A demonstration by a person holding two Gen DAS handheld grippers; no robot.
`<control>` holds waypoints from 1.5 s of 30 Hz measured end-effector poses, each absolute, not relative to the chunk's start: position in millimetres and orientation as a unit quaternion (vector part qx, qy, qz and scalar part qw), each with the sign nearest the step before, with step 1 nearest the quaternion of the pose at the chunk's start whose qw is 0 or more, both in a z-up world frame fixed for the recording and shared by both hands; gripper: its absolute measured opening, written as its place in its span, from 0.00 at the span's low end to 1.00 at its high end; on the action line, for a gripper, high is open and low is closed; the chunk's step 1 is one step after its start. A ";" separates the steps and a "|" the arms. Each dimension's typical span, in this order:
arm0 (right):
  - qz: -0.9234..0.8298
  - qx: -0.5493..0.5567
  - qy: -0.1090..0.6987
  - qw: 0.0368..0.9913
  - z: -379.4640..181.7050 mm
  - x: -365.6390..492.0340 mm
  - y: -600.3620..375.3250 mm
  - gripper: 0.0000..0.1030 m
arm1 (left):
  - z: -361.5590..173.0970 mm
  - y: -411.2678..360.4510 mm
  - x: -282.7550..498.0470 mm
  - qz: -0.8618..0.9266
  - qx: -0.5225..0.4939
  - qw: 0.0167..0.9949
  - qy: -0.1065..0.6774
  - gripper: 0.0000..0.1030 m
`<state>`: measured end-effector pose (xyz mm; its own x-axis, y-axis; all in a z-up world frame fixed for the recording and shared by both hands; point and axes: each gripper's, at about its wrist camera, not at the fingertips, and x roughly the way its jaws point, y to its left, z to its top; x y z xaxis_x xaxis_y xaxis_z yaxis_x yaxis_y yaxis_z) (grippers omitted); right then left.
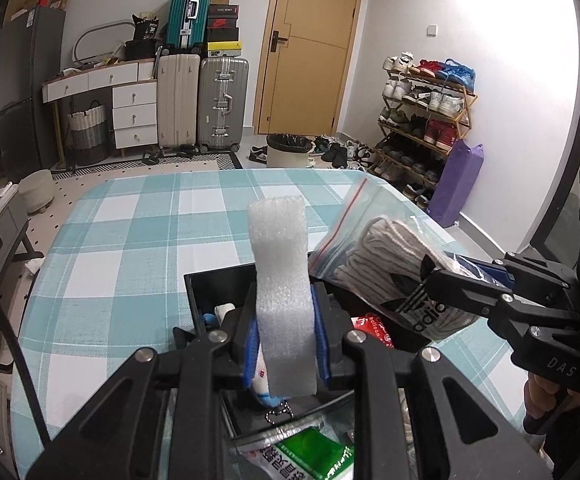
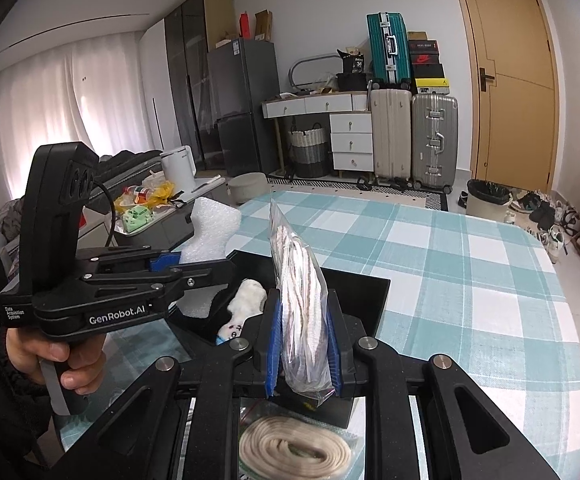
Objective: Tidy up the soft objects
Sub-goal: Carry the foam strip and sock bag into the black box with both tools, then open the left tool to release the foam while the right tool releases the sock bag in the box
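My left gripper (image 1: 285, 344) is shut on a white foam strip (image 1: 281, 280) that stands upright over the black box (image 1: 209, 284) on the checked tablecloth. My right gripper (image 2: 304, 354) is shut on a clear zip bag of striped white socks (image 2: 302, 292), held on edge above the same black box (image 2: 366, 292). In the left wrist view the sock bag (image 1: 386, 268) and the right gripper (image 1: 462, 288) come in from the right. In the right wrist view the left gripper (image 2: 193, 268) and foam (image 2: 209, 236) are at the left. A small white plush (image 2: 245, 300) lies in the box.
A red packet (image 1: 372, 330) lies in the box. A green and white packet (image 1: 310, 456) and a coiled cream strap (image 2: 294, 448) lie near the table's front edge. The teal checked table (image 1: 129, 240) stretches beyond the box. Suitcases, drawers, a bin and a shoe rack stand behind.
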<state>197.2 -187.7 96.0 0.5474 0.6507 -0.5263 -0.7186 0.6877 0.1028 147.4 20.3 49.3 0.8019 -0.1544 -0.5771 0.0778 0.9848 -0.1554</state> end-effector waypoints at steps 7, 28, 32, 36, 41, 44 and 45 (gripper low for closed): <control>0.396 -0.071 0.280 0.872 88.3 212.0 -176.0 0.18 | 39.6 17.4 158.0 -0.063 -0.054 0.943 0.322 0.20; 0.402 -0.087 0.357 0.839 43.2 245.9 -145.5 0.19 | 18.9 13.7 161.0 -0.065 -0.032 0.932 0.355 0.21; 0.391 -0.097 0.363 0.840 41.7 244.4 -145.3 0.23 | 18.8 12.4 160.5 -0.069 -0.030 0.930 0.359 0.22; 0.394 -0.095 0.373 0.834 42.4 239.4 -146.7 0.26 | 19.1 12.1 159.2 -0.071 -0.027 0.929 0.361 0.22; 0.394 -0.088 0.378 0.833 42.7 234.4 -149.9 0.28 | 20.2 14.6 155.8 -0.069 -0.031 0.929 0.361 0.22; 0.392 -0.089 0.377 0.834 43.2 231.3 -151.5 0.29 | 21.7 14.7 153.7 -0.068 -0.030 0.929 0.363 0.30; 0.390 -0.094 0.373 0.837 44.3 229.4 -151.5 0.30 | 22.4 15.3 152.6 -0.068 -0.032 0.929 0.362 0.37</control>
